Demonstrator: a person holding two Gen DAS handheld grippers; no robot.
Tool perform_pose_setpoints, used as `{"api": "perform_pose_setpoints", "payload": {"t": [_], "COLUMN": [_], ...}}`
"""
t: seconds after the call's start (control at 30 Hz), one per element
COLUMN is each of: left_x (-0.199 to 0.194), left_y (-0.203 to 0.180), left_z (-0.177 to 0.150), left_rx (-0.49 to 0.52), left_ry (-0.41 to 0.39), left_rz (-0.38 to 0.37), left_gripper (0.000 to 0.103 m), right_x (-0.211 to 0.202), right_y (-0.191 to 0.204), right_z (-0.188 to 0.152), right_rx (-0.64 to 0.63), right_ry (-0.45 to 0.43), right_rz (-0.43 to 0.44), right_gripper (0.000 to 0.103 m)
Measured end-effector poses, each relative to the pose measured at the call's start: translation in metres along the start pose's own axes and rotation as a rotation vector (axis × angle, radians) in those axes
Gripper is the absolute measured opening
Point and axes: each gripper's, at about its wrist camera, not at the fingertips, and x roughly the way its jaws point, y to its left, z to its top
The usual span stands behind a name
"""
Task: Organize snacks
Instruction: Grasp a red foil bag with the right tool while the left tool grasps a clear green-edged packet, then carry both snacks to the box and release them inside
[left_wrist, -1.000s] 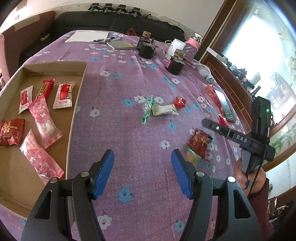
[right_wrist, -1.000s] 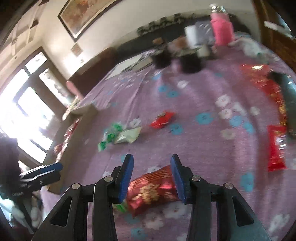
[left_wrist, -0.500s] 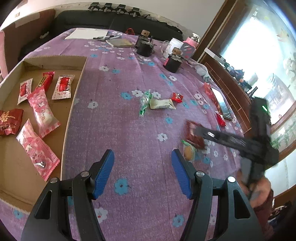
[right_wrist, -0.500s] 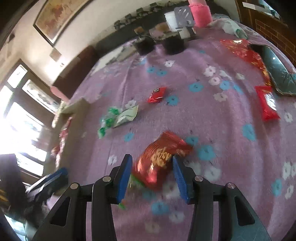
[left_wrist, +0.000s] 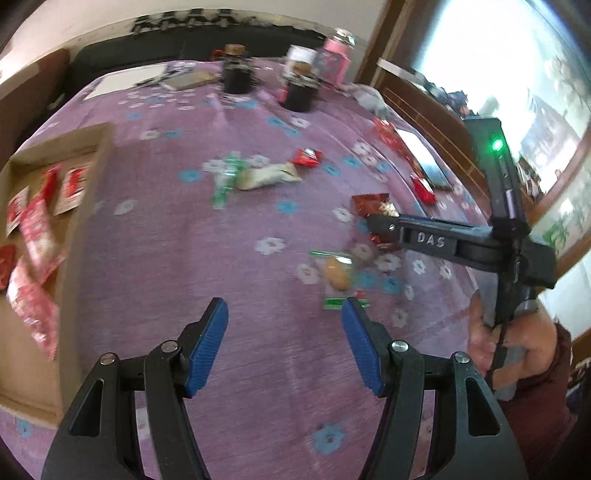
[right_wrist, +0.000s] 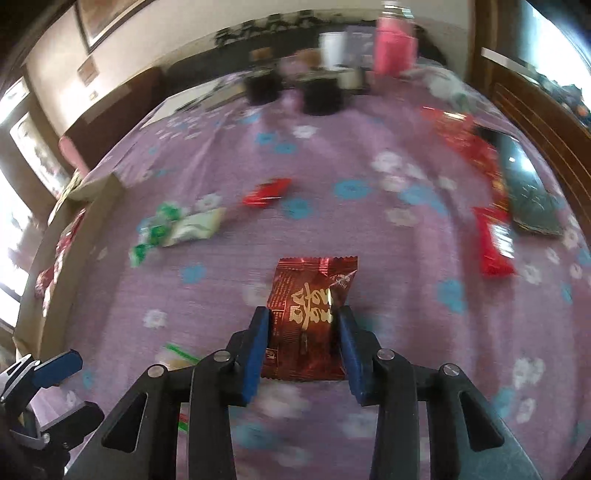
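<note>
My right gripper (right_wrist: 304, 314) is closing on a dark red packet with gold characters (right_wrist: 310, 306); both blue pads touch its sides. In the left wrist view the same packet (left_wrist: 371, 203) sits at the right gripper's (left_wrist: 380, 225) tip, over the purple flowered cloth. My left gripper (left_wrist: 284, 314) is open with nothing between its fingers. A clear packet with a yellow snack (left_wrist: 338, 277) lies just beyond its right finger. The cardboard box (left_wrist: 92, 221) at the left holds several red and pink snack packets.
A green candy (left_wrist: 225, 177), a pale packet (left_wrist: 266, 175) and a small red packet (left_wrist: 306, 157) lie mid-table. A long red packet (right_wrist: 495, 247) and a dark flat tray (right_wrist: 532, 195) lie at the right edge. Dark jars (left_wrist: 236, 74) and a pink bottle (left_wrist: 332, 62) stand at the back.
The right gripper's jaws have narrowed onto the dark red packet, which now stands straight between the pads. The left gripper has moved right, toward the clear packet.
</note>
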Motion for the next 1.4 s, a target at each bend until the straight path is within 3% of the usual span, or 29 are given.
{"api": "perform_pose_setpoints", "payload": {"t": [0.13,0.37,0.43,0.6,0.8,0.93,1.17,1.4], "left_x": [0.021,0.049,0.049,0.037,-0.008,-0.043,-0.086,-0.102], "left_y": [-0.024,-0.043,-0.046,-0.036,-0.006,0.034,0.13,0.209], "left_z": [0.008,0.016,0.015,0.017,0.017,0.011,-0.016,-0.04], "left_rx": [0.07,0.116,0.141,0.097,0.003,-0.089,-0.279,-0.44], "left_ry": [0.022,0.035,0.022,-0.007,-0.092,-0.145,-0.215,-0.208], "left_rz": [0.01,0.034,0.063,0.044,-0.008,-0.001,0.134,0.259], "left_gripper": [0.063,0.06,0.027,0.027,0.027,0.027,0.027,0.027], "right_x": [-0.008,-0.015,-0.016,-0.02,-0.032,-0.042,-0.047,-0.046], "right_y": [-0.027,-0.036,-0.036,-0.038,-0.026,0.002,0.087,0.192], "right_z": [-0.007,-0.016,-0.017,-0.022,-0.023,-0.018,-0.007,-0.004], "right_rx": [0.031,0.032,0.031,0.049,0.04,-0.003,-0.133,-0.29], "right_ry": [-0.012,-0.032,-0.037,-0.046,-0.06,-0.075,-0.077,-0.061], "right_rz": [0.001,0.025,0.027,0.084,0.12,0.165,0.266,0.392], "right_gripper": [0.039,0.039,0.039,0.038,0.038,0.038,0.038,0.037]}}
